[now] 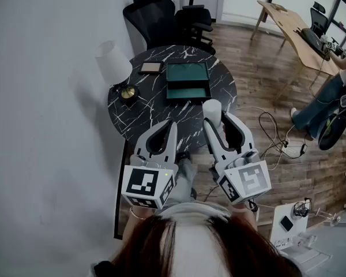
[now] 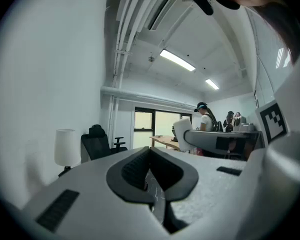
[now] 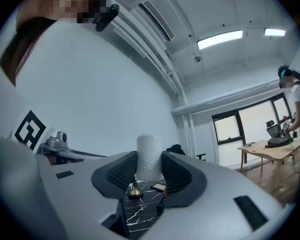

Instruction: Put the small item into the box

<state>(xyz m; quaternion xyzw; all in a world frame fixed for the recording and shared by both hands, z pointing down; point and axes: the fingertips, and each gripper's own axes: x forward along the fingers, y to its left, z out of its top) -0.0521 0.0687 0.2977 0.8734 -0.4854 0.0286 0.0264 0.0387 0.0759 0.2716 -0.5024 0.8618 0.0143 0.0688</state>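
A small white cylinder (image 1: 212, 108) is held between the jaws of my right gripper (image 1: 213, 115), just above the near edge of the round black marble table (image 1: 144, 117). In the right gripper view the cylinder (image 3: 150, 156) fills the gap of the right gripper (image 3: 150, 166), both pads against it. The open green box (image 1: 187, 81) lies beyond it, mid-table. My left gripper (image 1: 173, 124) hovers beside the right one, tips together and empty. In the left gripper view its jaws (image 2: 150, 154) meet, and the cylinder (image 2: 181, 132) shows to the right.
A white-shaded lamp (image 1: 114, 62) with a brass base (image 3: 135, 191) stands at the table's left, a small framed tablet (image 1: 151, 67) beside the box. Black office chairs (image 1: 161, 16) sit behind the table. Cables (image 1: 277, 137) lie on the wood floor at right, near a seated person (image 1: 323, 103).
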